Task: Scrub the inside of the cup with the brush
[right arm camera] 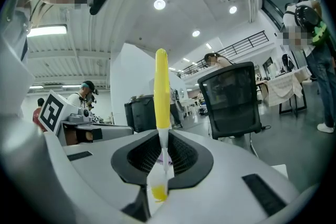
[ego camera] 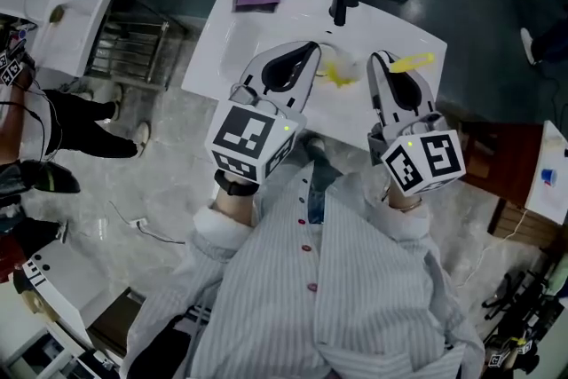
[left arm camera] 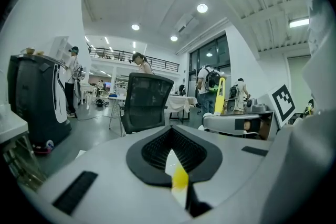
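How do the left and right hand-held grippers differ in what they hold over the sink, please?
The left hand-held gripper is shut on a thin pale-and-yellow edge, apparently of the cup; the right hand-held gripper is shut on the brush. The left one's catch barely shows in its grip, while the brush's yellow handle stands well out of the right one's. Both carry marker cubes and hang over the white sink.

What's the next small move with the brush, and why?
Probably ease the yellow-handled brush slightly deeper into the translucent yellowish cup: the right gripper is shut on its white neck, its head seems at the cup, and the left gripper apparently pinches its wall.
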`<state>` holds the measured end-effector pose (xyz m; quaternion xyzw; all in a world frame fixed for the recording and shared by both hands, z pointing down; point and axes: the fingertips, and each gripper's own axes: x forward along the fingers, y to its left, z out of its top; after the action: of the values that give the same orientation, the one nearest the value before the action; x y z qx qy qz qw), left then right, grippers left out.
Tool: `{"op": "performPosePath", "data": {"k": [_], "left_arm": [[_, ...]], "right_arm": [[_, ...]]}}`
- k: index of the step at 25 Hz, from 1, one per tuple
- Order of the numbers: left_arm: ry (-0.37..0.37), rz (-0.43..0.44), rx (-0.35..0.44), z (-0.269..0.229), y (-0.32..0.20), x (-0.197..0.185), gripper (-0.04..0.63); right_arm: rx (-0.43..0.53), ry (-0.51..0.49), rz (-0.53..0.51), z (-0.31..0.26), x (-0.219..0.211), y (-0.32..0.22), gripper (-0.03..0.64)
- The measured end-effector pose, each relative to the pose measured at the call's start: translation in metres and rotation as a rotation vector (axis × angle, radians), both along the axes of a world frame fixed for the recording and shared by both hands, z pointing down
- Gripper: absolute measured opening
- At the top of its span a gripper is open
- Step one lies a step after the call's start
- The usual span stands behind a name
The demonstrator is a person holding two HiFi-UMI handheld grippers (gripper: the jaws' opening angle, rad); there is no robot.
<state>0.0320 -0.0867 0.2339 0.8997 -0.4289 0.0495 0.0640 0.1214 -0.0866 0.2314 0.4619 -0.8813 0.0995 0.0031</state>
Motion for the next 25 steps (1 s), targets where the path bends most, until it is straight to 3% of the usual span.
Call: {"op": "performPosePath", "data": {"k": [25], "left_arm": [[-0.082, 0.094, -0.101, 0.060, -0.077, -0.012, 0.009]], "right_arm": [[-0.080, -0.003, 0.095, 0.038, -0.011, -0.072, 0.058]]}}
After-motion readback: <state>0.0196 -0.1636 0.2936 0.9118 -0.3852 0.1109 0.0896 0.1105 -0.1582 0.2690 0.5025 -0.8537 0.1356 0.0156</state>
